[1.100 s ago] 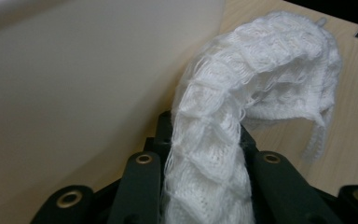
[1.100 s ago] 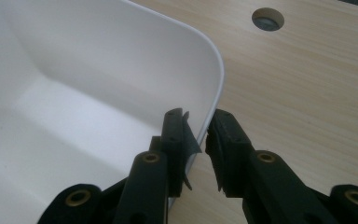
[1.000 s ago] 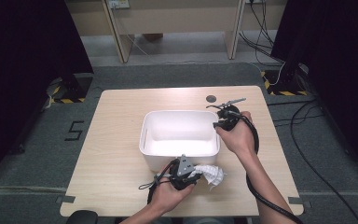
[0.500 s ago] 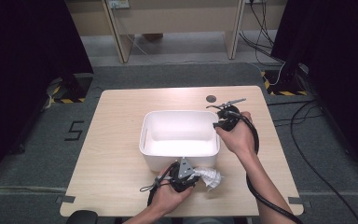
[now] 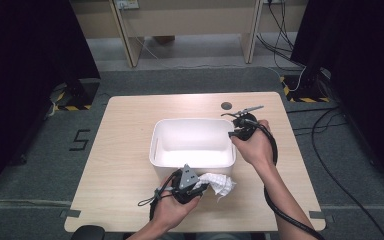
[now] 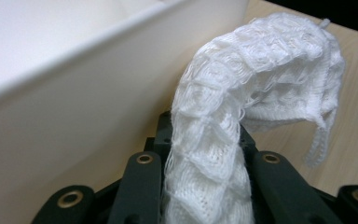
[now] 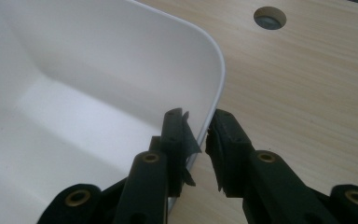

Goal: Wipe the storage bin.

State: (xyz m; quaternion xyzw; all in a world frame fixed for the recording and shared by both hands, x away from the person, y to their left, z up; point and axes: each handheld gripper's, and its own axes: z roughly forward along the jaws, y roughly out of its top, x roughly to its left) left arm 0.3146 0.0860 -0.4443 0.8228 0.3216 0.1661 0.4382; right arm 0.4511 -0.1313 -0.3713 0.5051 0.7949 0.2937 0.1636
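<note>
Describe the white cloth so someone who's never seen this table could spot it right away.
On the wooden table sits a white plastic tub. Just outside its near wall, the left gripper pinches a crumpled white cloth. It is the only soft, knitted thing there.

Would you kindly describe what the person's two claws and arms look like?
Both claws are black. The left claw carries a grey three-cornered plate on top; the right claw trails a thick black cable alongside the forearm. Up close, the black jaws show brass-coloured rivets. The forearms are bare, with no sleeves visible.
</note>
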